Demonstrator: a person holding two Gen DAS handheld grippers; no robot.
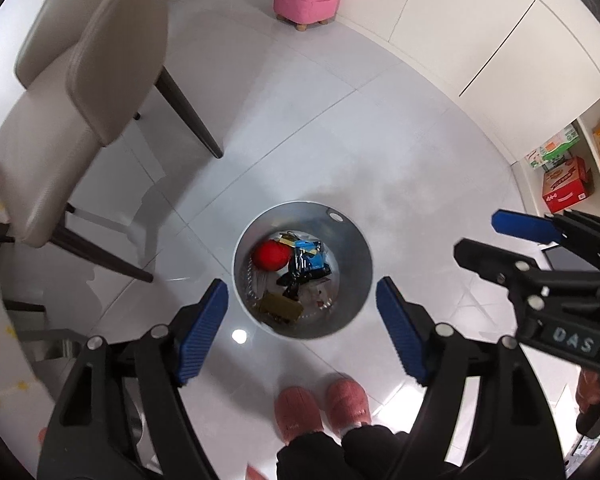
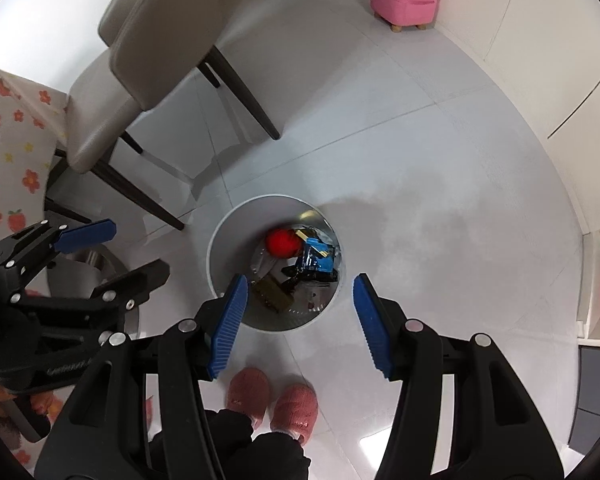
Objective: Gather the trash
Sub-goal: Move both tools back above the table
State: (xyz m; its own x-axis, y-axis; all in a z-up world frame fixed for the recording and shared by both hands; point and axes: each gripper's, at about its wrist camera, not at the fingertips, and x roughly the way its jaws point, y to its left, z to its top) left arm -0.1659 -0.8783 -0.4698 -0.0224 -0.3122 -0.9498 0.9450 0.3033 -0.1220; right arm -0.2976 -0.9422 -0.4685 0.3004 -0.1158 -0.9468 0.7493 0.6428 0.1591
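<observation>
Both grippers hang above a round metal bin [image 1: 302,269] standing on the pale tiled floor [image 1: 340,112], the left gripper [image 1: 302,330] and the right gripper [image 2: 298,322] each with blue pads spread wide and nothing between them. Inside the bin lie a red ball [image 1: 271,255], a blue wrapper [image 1: 309,260] and a brown packet [image 1: 280,309]. Pink slippers [image 1: 322,406] stand just beside the bin; a beige chair [image 1: 80,92] sits near it and a pink stool [image 1: 306,0] well apart.
</observation>
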